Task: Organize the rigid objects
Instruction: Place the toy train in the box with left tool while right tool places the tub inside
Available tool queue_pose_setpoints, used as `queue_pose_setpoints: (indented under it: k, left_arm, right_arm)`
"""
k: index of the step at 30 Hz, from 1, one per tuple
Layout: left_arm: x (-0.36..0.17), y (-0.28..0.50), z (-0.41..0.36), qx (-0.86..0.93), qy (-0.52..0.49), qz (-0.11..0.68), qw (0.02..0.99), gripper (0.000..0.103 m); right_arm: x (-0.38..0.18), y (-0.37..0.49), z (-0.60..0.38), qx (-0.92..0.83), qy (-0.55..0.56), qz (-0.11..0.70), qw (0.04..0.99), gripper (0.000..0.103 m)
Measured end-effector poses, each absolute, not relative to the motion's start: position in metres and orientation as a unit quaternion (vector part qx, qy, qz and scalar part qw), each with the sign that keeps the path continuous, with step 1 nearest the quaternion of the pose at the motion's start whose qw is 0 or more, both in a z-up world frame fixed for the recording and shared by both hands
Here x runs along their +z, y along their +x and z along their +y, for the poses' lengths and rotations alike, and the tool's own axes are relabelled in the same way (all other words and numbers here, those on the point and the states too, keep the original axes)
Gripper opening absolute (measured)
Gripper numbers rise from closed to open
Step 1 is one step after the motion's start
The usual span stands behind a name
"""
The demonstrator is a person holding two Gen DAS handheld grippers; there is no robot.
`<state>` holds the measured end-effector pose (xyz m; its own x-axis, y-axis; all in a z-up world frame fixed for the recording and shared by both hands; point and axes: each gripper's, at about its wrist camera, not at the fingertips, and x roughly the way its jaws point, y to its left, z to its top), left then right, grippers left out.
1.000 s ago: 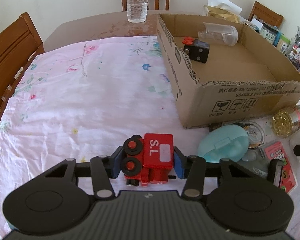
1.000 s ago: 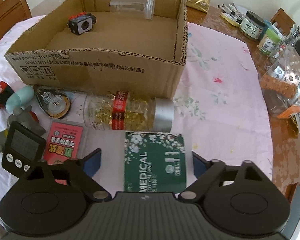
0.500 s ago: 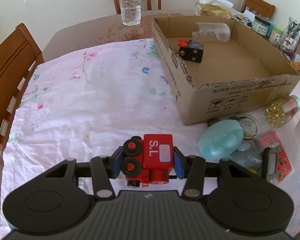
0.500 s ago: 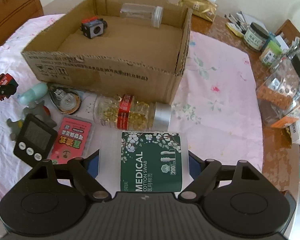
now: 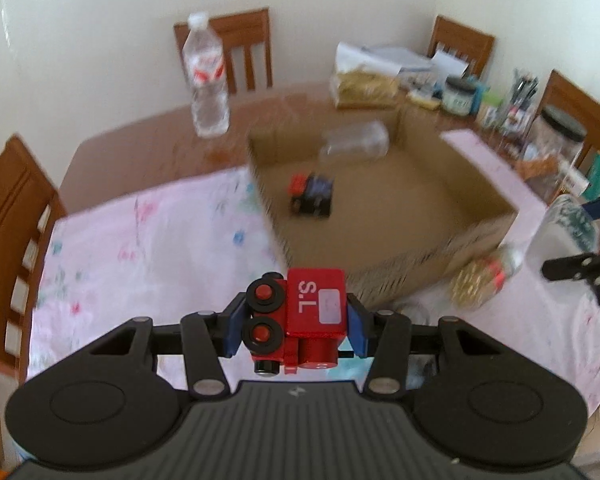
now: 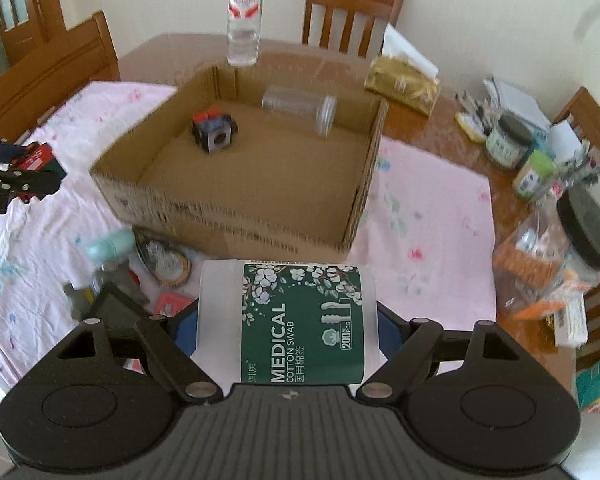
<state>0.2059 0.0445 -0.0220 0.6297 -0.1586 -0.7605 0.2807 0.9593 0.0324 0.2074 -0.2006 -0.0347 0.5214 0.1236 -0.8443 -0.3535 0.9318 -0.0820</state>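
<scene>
My left gripper (image 5: 294,330) is shut on a red toy train (image 5: 300,326) marked "S.L", held in the air before the near left corner of the cardboard box (image 5: 476,236). My right gripper (image 6: 288,328) is shut on a white cotton swab tub (image 6: 288,320) with a green label, held above the table in front of the box (image 6: 236,208). Inside the box lie a black and red toy block (image 6: 214,134) and a clear plastic jar (image 6: 300,106). The left gripper also shows in the right wrist view (image 6: 12,172) at the left edge.
On the flowered cloth before the box lie a capsule bottle (image 5: 480,280), a mint green case (image 6: 110,244), a round tin (image 6: 168,264), a grey toy, a black timer (image 6: 116,312) and a pink card. A water bottle (image 6: 244,12) stands behind the box. Jars and clutter crowd the right side. Chairs surround the table.
Both grippers have risen from the table. The cotton swab tub, lying between open fingers a second ago, is now gripped and lifted. The train has moved up and toward the box.
</scene>
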Motion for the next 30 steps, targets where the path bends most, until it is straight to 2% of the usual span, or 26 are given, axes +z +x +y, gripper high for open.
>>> queue_pose_setpoints:
  k: [8,24,25,26,27,28,30]
  left_arm:
    - [-0.011,0.241,0.014,-0.146,0.086,0.379,0.910,0.049]
    - [-0.054,0.280,0.001,-0.131,0.048,0.414,0.900,0.049]
    - [-0.054,0.280,0.001,-0.130,0.045,0.410,0.902,0.051]
    - [-0.054,0.279,0.001,-0.132,0.044,0.406,0.903,0.069]
    - [-0.054,0.280,0.000,-0.131,0.045,0.405,0.904,0.096]
    - [-0.052,0.278,0.000,-0.123,0.045,0.397,0.908,0.102]
    - [-0.047,0.272,0.000,-0.118,0.044,0.377,0.918,0.102]
  right_arm:
    - [-0.012,0.229,-0.193,0.161,-0.136,0.434,0.876,0.086]
    - [-0.013,0.267,-0.180,0.183,-0.156,0.434,0.868,0.086]
    - [-0.014,0.269,-0.179,0.183,-0.157,0.435,0.867,0.086]
    - [-0.015,0.270,-0.179,0.182,-0.158,0.436,0.867,0.086]
    - [-0.016,0.272,-0.178,0.182,-0.157,0.438,0.866,0.086]
    - [-0.017,0.274,-0.178,0.182,-0.156,0.439,0.866,0.086]
    - [-0.018,0.276,-0.178,0.183,-0.155,0.441,0.865,0.086]
